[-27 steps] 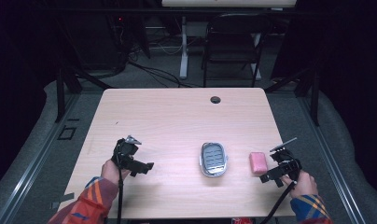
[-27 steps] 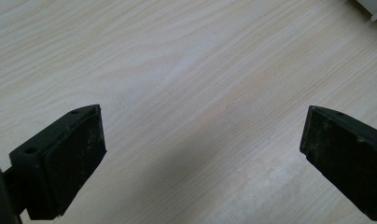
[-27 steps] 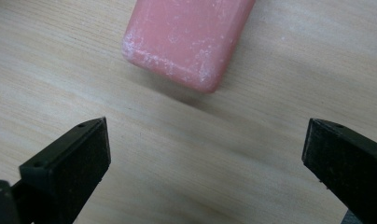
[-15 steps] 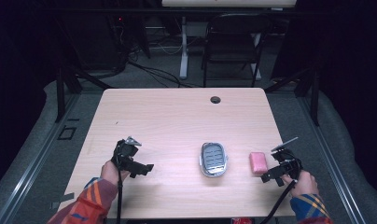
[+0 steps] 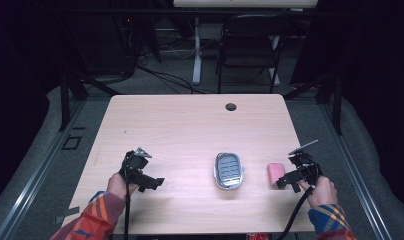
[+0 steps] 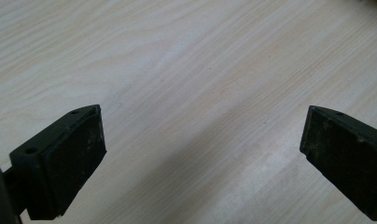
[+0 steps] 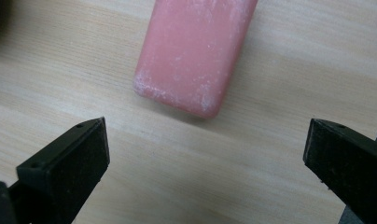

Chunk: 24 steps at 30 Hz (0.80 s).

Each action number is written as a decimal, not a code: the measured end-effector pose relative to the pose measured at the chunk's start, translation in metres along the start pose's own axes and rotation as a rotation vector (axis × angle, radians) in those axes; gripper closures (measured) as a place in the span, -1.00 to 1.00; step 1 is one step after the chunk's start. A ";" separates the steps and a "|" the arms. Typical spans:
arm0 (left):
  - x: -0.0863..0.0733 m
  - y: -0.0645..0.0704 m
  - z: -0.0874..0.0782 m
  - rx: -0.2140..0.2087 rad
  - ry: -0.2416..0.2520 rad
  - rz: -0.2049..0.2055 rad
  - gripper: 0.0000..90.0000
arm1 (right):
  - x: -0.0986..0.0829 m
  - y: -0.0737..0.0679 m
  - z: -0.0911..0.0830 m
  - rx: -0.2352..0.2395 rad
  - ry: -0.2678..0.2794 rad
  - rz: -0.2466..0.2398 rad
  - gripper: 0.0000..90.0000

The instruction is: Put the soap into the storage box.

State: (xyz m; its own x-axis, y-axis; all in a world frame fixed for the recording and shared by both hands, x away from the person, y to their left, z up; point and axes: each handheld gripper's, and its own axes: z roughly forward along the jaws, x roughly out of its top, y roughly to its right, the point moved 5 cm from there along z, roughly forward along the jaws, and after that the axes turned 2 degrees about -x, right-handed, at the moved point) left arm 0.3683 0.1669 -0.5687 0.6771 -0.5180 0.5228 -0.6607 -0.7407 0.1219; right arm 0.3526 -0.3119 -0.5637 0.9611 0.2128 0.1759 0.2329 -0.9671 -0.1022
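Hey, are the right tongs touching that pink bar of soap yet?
Apart. In the right gripper view the right tongs stand wide open, and bare table shows between both jaws and the pink soap ahead.

Left hand-held gripper (image 5: 151,182) and right hand-held gripper (image 5: 285,181) both gape wide.

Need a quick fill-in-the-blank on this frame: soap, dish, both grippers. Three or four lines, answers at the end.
1. The soap is coloured ____.
2. The soap dish holds ____ soap.
3. The gripper nearest the soap is the ____ gripper.
4. The left gripper has its jaws ____, over bare table.

Missing words: pink; no; right; open
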 end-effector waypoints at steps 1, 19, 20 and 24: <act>0.000 0.001 0.001 -0.003 -0.001 0.001 -1.00 | 0.002 -0.001 -0.001 -0.006 -0.004 0.001 -1.00; 0.001 -0.003 0.002 0.001 -0.005 -0.005 -1.00 | 0.027 -0.006 0.007 0.039 -0.010 0.038 -1.00; 0.001 -0.003 0.002 0.000 -0.005 -0.004 -1.00 | 0.027 -0.006 0.007 0.042 -0.018 0.030 -1.00; 0.001 -0.003 0.002 -0.002 -0.005 -0.006 -1.00 | 0.032 -0.008 0.008 0.032 -0.030 0.013 -1.00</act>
State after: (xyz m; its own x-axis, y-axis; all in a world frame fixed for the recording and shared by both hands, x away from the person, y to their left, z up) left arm 0.3712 0.1676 -0.5704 0.6825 -0.5157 0.5180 -0.6572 -0.7430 0.1262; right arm 0.3826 -0.2967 -0.5652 0.9680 0.2046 0.1451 0.2244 -0.9650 -0.1360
